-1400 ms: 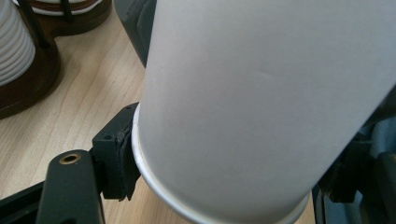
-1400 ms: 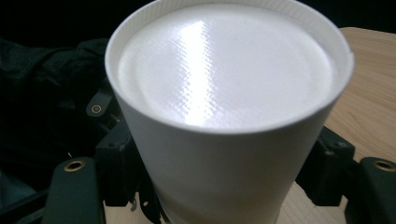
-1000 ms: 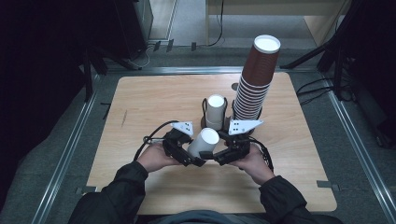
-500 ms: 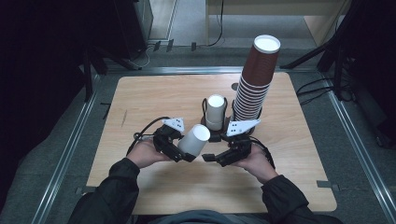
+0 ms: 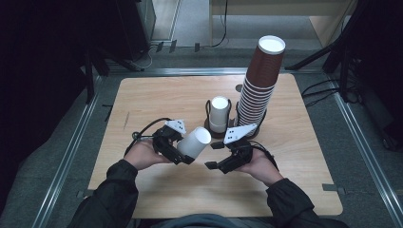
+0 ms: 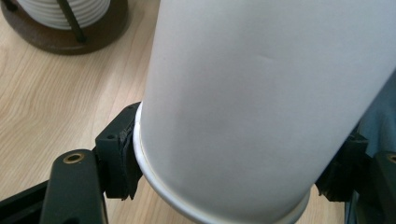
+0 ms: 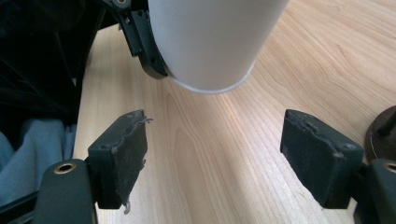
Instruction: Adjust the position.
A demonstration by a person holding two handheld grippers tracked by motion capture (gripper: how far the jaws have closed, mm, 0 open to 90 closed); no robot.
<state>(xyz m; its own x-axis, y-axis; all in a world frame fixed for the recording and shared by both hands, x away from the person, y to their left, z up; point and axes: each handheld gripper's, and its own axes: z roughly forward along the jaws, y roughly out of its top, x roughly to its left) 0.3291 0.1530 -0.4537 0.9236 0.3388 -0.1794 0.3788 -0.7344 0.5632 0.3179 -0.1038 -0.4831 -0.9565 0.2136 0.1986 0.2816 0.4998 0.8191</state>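
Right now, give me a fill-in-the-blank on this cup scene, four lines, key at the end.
1. The left gripper is shut on a ____ paper cup.
2. The right gripper has its jaws ____, nothing between them.
3. The tall stack of cups is ____ on the outside.
4. The holder with a white cup in it stands on the ____ table.

Missing words: white; open; brown; wooden

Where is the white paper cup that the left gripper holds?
In the high view, the white cup lies tilted in the left gripper, above the table's near middle, in front of the cup holder.
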